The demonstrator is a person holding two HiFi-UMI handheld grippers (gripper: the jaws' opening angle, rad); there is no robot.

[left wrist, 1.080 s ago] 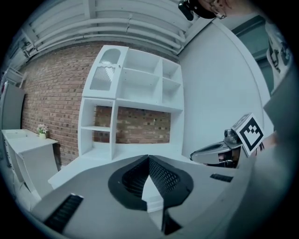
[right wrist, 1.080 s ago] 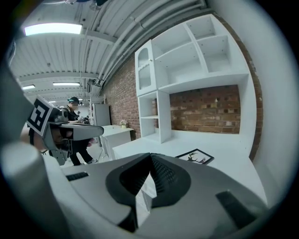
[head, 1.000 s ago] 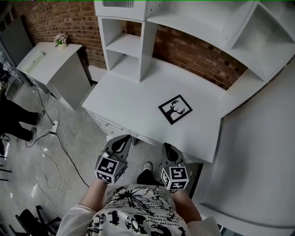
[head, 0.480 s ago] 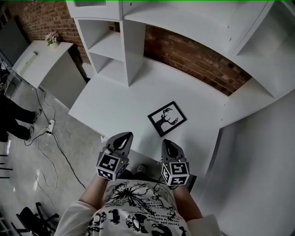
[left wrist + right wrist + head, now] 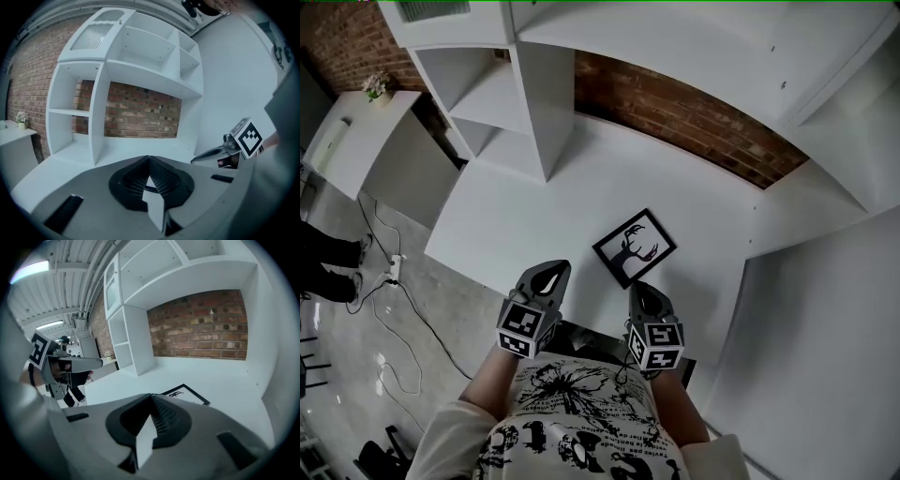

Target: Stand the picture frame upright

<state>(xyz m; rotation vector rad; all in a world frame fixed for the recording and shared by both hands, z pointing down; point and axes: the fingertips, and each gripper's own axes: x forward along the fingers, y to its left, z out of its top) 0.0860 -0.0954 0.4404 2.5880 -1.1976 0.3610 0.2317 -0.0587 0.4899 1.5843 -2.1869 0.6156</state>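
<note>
White counter [image 5: 534, 216] against a brick wall [image 5: 694, 117], seen from above. A black picture frame [image 5: 635, 248] lies flat and face up near the counter's front edge. The left claw [image 5: 546, 278] and right claw [image 5: 644, 298] hover side by side at that edge, each with jaws pressed together and holding nothing. The right claw's tip is just beside the frame's near corner, the left a little apart. This looks like the approach, with nothing gripped yet. Next, a claw would need to open and catch a frame edge to tip it up. White shelving [image 5: 502, 94] stands at the counter's back left, well clear of the frame.
</note>
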